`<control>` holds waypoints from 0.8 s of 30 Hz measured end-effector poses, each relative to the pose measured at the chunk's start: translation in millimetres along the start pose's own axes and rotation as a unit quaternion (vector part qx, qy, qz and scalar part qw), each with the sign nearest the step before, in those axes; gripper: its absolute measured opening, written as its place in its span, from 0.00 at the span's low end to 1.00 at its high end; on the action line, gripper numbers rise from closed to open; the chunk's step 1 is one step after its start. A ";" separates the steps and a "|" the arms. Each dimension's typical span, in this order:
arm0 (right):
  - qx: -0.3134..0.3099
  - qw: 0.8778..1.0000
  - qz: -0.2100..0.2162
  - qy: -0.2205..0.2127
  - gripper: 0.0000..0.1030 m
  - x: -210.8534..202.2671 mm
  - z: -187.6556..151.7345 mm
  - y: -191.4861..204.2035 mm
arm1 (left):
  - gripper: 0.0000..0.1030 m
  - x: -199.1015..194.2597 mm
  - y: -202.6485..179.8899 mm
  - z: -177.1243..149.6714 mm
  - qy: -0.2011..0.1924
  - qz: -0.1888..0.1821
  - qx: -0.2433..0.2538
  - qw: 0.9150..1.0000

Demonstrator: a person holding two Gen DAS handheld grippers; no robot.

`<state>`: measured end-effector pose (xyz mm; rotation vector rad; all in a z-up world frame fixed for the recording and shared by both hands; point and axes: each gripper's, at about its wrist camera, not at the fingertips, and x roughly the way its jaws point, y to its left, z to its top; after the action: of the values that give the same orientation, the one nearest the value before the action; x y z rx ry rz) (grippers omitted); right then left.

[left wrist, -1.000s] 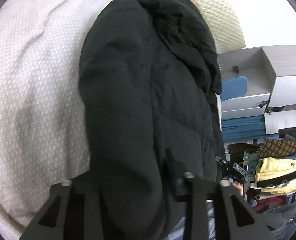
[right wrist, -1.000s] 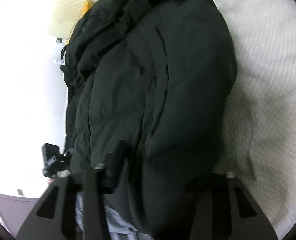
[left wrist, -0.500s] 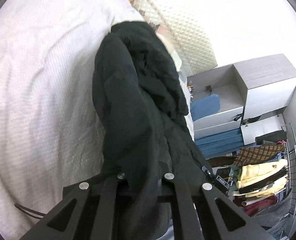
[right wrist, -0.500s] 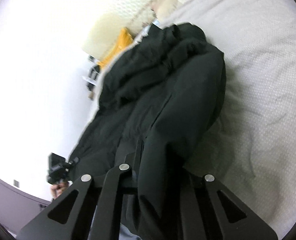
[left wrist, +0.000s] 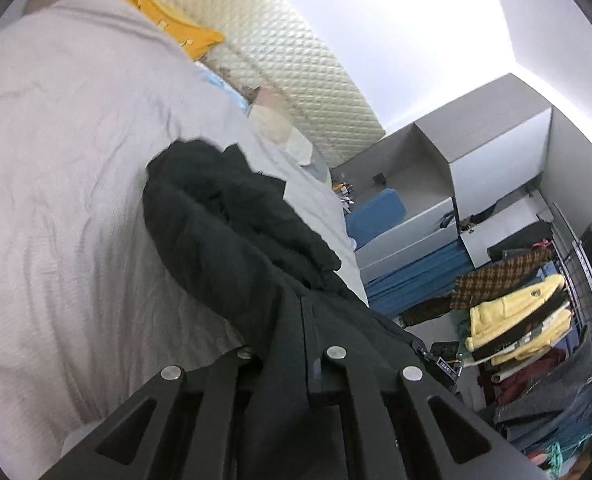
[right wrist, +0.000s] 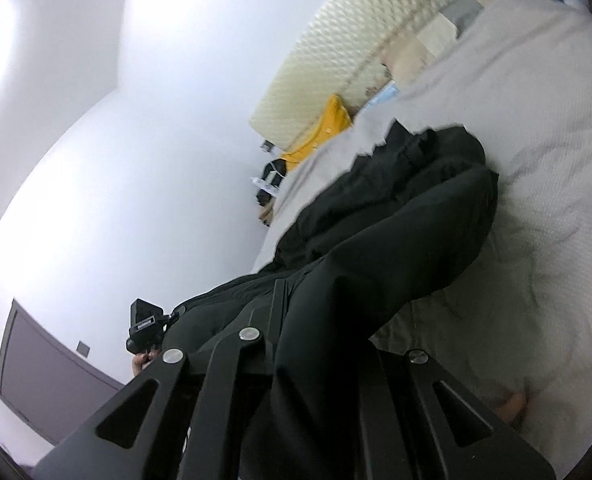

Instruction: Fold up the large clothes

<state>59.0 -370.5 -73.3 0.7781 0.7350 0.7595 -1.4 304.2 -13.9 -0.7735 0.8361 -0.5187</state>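
Note:
A big black padded jacket [left wrist: 231,248] lies on the white bed cover [left wrist: 63,184], bunched in thick folds. My left gripper [left wrist: 283,344] is shut on its near edge, with the cloth running between the fingers and over them. In the right wrist view the same black jacket [right wrist: 396,232] runs up from my right gripper [right wrist: 316,340], which is shut on another part of the near edge. Both grippers hold the near end lifted above the bed cover [right wrist: 548,128]. The fingertips are hidden in the cloth.
A quilted cream headboard [left wrist: 296,76] stands at the far end, with a yellow garment [left wrist: 167,24] and pillows [left wrist: 279,128] near it. Grey shelves [left wrist: 436,184] and a rack of hanging clothes [left wrist: 516,320] are to the right. A white wall [right wrist: 115,160] is to the left.
Both grippers closed on the jacket's near edge and lifted and drew it back. The cameras tilted up, so the jacket looks smaller and the headboard, shelves and wall came into view.

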 end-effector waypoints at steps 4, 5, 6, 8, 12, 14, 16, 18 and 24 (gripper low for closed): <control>-0.024 1.000 0.003 -0.008 0.07 -28.2 -7.8 25.6 | 0.04 -27.8 -28.1 -14.2 0.007 0.009 0.016 1.000; -0.026 1.000 0.008 -0.009 0.07 -37.0 -10.0 32.0 | 0.04 -34.9 -35.5 -19.4 0.007 0.011 0.021 1.000; -0.028 1.000 0.009 -0.009 0.07 -37.8 -11.7 37.9 | 0.04 -38.6 -42.5 -23.7 0.006 0.011 0.024 1.000; -0.035 0.999 0.004 -0.013 0.07 -48.6 -13.8 48.6 | 0.04 -51.6 -50.9 -31.2 0.004 0.009 0.028 1.000; -0.033 0.999 -0.008 -0.012 0.07 -54.1 -13.8 58.6 | 0.04 -66.7 -61.7 -39.6 0.005 0.024 0.043 0.999; -0.024 1.000 -0.015 -0.005 0.07 -47.4 -6.7 57.4 | 0.04 -65.5 -66.3 -35.2 0.007 0.037 0.045 0.998; -0.014 1.000 -0.015 0.002 0.07 -46.1 2.8 51.7 | 0.04 -56.9 -63.4 -25.0 0.012 0.041 0.034 0.999; -0.002 1.000 -0.023 0.003 0.08 -36.5 20.4 42.4 | 0.04 -44.9 -60.7 -9.1 0.013 0.044 0.028 0.999; 0.035 0.997 -0.061 0.010 0.08 -0.7 79.5 7.4 | 0.05 13.1 -46.6 52.7 0.029 0.066 0.019 0.997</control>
<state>119.6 -393.8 -27.0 0.7817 0.8230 0.6343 43.8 287.3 39.1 -0.6667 0.9216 -0.4396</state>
